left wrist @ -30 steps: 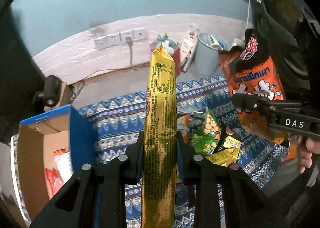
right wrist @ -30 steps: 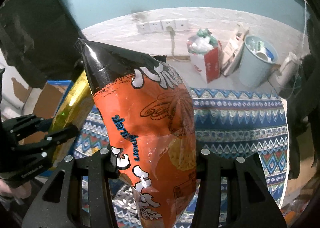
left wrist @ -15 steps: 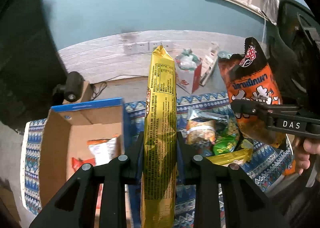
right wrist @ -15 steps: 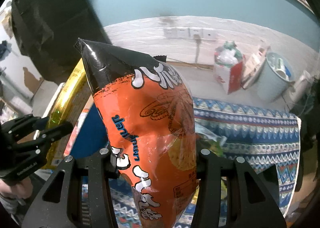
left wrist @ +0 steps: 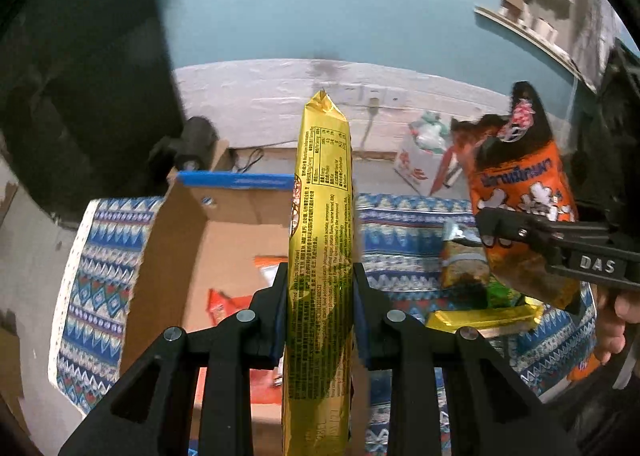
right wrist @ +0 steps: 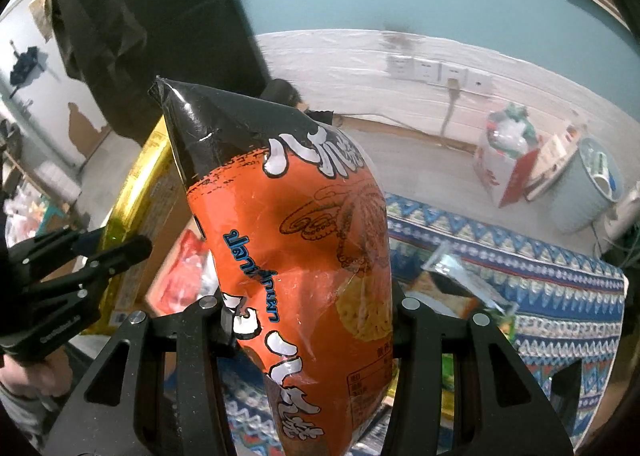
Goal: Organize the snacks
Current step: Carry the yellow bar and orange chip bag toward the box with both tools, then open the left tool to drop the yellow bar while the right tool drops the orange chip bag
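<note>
Below and left of left gripper (left wrist: 320, 310): open brown cardboard box with blue flap (left wrist: 224, 224), few orange packets on its floor. Left gripper clamped on tall gold foil snack pack (left wrist: 322, 240), long axis upright, straight along fingers. Right gripper (right wrist: 310, 322) clamped on puffy orange-and-black crisp bag (right wrist: 296, 240), also upright, box further off to its left; left hand nearer. Remaining packets heaped on patterned blue cloth (left wrist: 404, 216). Box's near wall hidden behind fingers; probably shallow, hard to judge.
</note>
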Available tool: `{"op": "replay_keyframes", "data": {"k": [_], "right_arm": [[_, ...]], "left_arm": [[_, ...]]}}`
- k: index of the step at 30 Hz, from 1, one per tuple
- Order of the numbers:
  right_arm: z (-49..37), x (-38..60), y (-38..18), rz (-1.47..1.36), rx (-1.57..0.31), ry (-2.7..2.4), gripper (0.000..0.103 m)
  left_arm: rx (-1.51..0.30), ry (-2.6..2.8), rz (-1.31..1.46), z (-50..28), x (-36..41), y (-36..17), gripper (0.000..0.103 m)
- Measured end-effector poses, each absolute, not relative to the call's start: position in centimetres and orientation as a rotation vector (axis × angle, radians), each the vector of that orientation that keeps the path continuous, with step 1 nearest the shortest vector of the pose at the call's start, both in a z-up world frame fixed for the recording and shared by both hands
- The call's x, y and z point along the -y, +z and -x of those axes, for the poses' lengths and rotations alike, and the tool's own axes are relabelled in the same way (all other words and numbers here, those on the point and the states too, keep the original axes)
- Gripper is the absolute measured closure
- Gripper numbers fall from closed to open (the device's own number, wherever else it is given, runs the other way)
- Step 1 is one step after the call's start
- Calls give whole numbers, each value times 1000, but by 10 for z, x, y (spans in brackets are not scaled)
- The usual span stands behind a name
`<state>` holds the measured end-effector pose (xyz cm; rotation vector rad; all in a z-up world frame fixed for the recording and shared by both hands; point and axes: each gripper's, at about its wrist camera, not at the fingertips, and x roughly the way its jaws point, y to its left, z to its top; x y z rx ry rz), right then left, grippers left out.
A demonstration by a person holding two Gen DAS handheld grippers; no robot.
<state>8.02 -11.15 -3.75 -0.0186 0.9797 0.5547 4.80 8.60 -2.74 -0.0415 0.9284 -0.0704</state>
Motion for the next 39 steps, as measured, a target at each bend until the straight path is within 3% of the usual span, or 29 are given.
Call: {"op": "replay_keyframes", "data": {"k": [13, 26, 28, 30, 31, 39], "right_arm": [[-87, 25, -44, 50, -1016, 674, 57], [-89, -34, -59, 64, -1058, 751, 57], [-92, -38, -62, 51, -1070, 760, 57], [-95, -41, -65, 36, -1080, 767, 57], [-96, -43, -66, 30, -1085, 770, 57], [-105, -59, -78, 3, -1124, 777, 57]], "left_arm": [[-994, 61, 112, -49, -166, -63, 75], [-1074, 104, 163, -53, -186, -87, 75], [-1080, 123, 139, -53, -185, -83, 72], [-1077, 126, 137, -52, -186, -78, 49], [-1064, 133, 138, -51, -188, -74, 46], [-1030, 202, 155, -48, -213, -60, 44]]}}
